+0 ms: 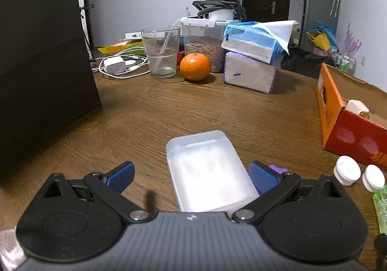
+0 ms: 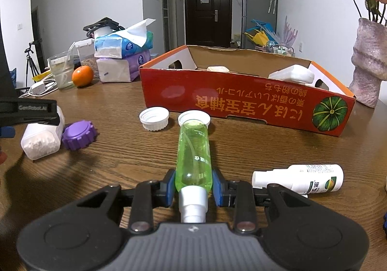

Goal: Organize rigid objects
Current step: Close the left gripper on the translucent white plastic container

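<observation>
Right hand-held gripper point(image 2: 193, 186) pinching clear green plastic spray bottle point(image 2: 193, 152). Left hand-held gripper point(image 1: 191, 176) spread around frosted rectangular plastic box point(image 1: 208, 172) on wooden worktop point(image 1: 193, 111).

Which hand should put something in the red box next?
Right. Its claw is shut on the green bottle, facing the red box; the left claw is open around the clear container.

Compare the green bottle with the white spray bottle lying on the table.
The green bottle is see-through, filled with green liquid; the white spray bottle is opaque with a printed label. The green bottle is clamped near its neck in the right gripper, pointing away toward the red box; the white spray bottle lies loose on the table, crosswise, held by nothing. Both are slim bottles with white spray tops.
</observation>
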Available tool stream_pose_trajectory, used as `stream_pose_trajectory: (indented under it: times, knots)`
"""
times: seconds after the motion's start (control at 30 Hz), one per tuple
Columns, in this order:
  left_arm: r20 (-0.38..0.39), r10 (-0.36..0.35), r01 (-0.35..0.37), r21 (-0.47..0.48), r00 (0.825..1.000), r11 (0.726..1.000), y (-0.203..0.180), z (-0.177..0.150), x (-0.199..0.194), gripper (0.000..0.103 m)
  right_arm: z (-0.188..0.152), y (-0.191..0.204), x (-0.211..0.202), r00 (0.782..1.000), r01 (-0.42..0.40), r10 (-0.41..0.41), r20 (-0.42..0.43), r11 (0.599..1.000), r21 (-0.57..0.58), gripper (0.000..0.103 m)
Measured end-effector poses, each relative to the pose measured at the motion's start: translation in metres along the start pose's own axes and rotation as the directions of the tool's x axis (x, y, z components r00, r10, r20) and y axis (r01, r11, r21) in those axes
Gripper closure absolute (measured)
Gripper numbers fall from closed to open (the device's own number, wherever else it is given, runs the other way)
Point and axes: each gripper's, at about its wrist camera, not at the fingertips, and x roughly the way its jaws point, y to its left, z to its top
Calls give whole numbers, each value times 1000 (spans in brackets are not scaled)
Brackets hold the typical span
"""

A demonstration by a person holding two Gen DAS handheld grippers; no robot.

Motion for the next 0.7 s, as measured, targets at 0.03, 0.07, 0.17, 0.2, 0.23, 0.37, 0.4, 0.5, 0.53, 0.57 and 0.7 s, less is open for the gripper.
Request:
stream_pose_trajectory:
  times: [0.03, 0.07, 0.17, 0.2, 0.23, 0.37, 0.4, 0.5, 0.53, 0.57, 0.7]
  knots:
    - [-4, 2, -2, 4, 1000, 1000, -1, 0, 2, 1, 0, 0, 0, 1000, 1, -1, 0, 1000, 0, 73]
    - [-7, 4, -4, 8, 1000, 1000, -2, 0, 3, 3, 0, 0, 0, 1000, 3, -3, 1, 1000, 1, 73]
    - [-13, 5, -5, 10, 1000, 1000, -3, 1, 7, 13, 0, -1, 0, 1000, 1, -1, 1, 1000, 5, 73]
    - [-20, 7, -7, 11, 1000, 1000, -4, 1, 9, 17, 0, -1, 0, 1000, 0, 0, 2, 1000, 6, 73]
    - [-26, 10, -10, 10, 1000, 1000, -4, 1, 11, 19, 0, 0, 0, 1000, 0, 0, 1, 1000, 6, 73]
    - [-67, 1, 0, 6, 998, 1000, -2, 0, 18, 35, 0, 0, 1, 1000, 4, -4, 2, 1000, 8, 73]
    - [-76, -4, 4, 10, 997, 1000, -1, -1, 20, 36, 0, 0, 1, 1000, 6, -6, 2, 1000, 9, 73]
    - [-70, -6, 8, 23, 998, 1000, -1, -2, 19, 37, 1, 2, 2, 1000, 15, -15, 1, 1000, 8, 73]
    - [-68, -7, 9, 28, 998, 1000, -2, -2, 19, 37, 2, 2, 2, 1000, 18, -18, 1, 1000, 8, 73]
    - [-66, -7, 9, 34, 998, 999, -2, -3, 18, 37, 2, 2, 3, 1000, 21, -21, 0, 1000, 11, 73]
    - [-61, -8, 12, 55, 998, 998, -4, -4, 16, 37, 7, 0, 8, 1000, 27, -26, -4, 999, 42, 73]
